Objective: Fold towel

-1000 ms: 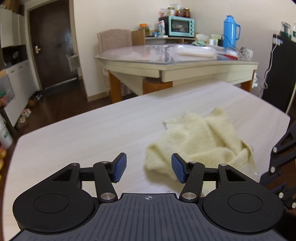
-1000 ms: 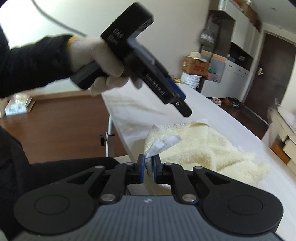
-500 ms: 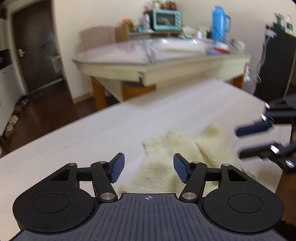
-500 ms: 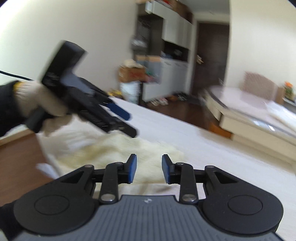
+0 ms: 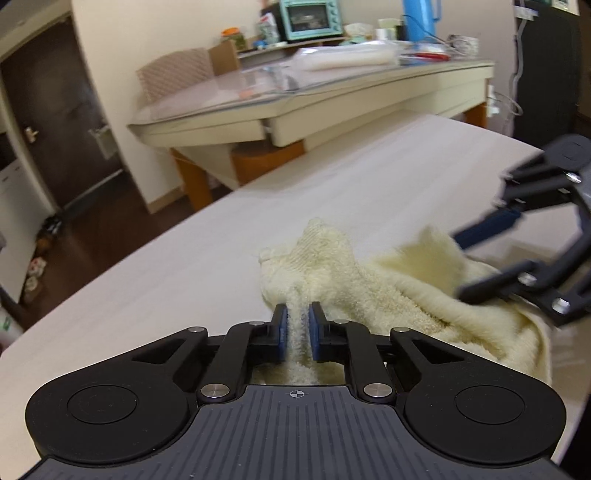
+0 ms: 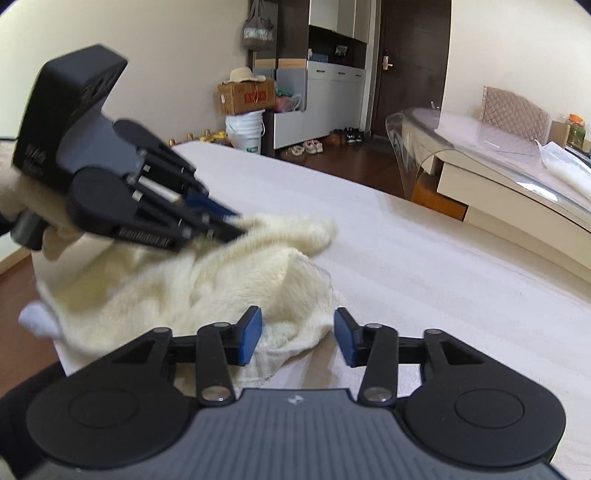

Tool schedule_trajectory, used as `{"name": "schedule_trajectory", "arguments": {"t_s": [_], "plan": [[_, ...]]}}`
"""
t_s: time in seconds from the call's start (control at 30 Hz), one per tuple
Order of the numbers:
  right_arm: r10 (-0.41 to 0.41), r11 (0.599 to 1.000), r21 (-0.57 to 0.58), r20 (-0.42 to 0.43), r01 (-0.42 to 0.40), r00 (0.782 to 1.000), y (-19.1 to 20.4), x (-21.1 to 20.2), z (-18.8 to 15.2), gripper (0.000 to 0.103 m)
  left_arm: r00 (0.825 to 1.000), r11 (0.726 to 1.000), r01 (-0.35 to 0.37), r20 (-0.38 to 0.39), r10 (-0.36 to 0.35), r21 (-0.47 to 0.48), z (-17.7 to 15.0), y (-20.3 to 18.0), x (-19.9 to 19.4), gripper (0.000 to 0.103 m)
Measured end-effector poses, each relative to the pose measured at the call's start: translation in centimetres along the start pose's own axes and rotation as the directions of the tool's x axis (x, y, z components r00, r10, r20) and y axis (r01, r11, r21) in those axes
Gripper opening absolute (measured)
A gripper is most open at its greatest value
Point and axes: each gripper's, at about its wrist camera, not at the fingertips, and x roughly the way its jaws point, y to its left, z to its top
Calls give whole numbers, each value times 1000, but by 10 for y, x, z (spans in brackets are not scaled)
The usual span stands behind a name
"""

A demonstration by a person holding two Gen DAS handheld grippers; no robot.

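A crumpled cream towel (image 5: 373, 284) lies on the white table (image 5: 184, 273) near its corner. My left gripper (image 5: 297, 332) is shut on a bunched edge of the towel between its blue pads. From the right wrist view the left gripper (image 6: 225, 221) pinches the towel (image 6: 207, 284) from the left. My right gripper (image 6: 297, 334) is open, its blue pads spread just above the towel's near edge, holding nothing. It also shows at the right of the left wrist view (image 5: 476, 258), hovering open over the towel.
A second table with a glass top (image 5: 332, 88) stands beyond, carrying a teal oven (image 5: 308, 16) and a blue flask. The white table's edge (image 6: 48, 273) runs close by the towel's left side. Cabinets, boxes and a bucket (image 6: 245, 129) stand by the far wall.
My left gripper closed on the towel's edge; it was open before. My right gripper let go of the towel's corner tag a second ago, swung round and now stands open wider.
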Motion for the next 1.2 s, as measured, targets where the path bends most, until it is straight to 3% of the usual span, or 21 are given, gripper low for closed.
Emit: {"name": "schedule_trajectory", "arguments": {"t_s": [0.07,0.23,0.5,0.63,0.83,1.0,1.2], "plan": [[-18,1000,-3,-5,18,1000,2,-5,-3,37,999,999,-50,2,50,0,4,5,8,13],[-92,996,-14,-31,92,995,6,-23,-13,36,995,994,-99,5,99,-37,14,14,23,13],[-202,979,-18,-53,201,978,16,-56,-25,36,996,995,-94,3,94,-35,13,16,17,17],[-181,984,-1,-1,181,984,6,-54,-10,36,995,995,-97,1,97,-29,4,16,-2,18],[-105,992,-68,35,107,994,3,-16,23,39,997,996,-80,-3,80,-26,-21,6,-41,24],[-85,984,-160,-32,79,996,9,19,31,38,992,992,-125,-34,125,5,-42,-3,-53,25],[-158,972,-188,-78,141,984,12,4,16,37,992,992,-121,-32,120,-42,-39,7,-50,29]]}}
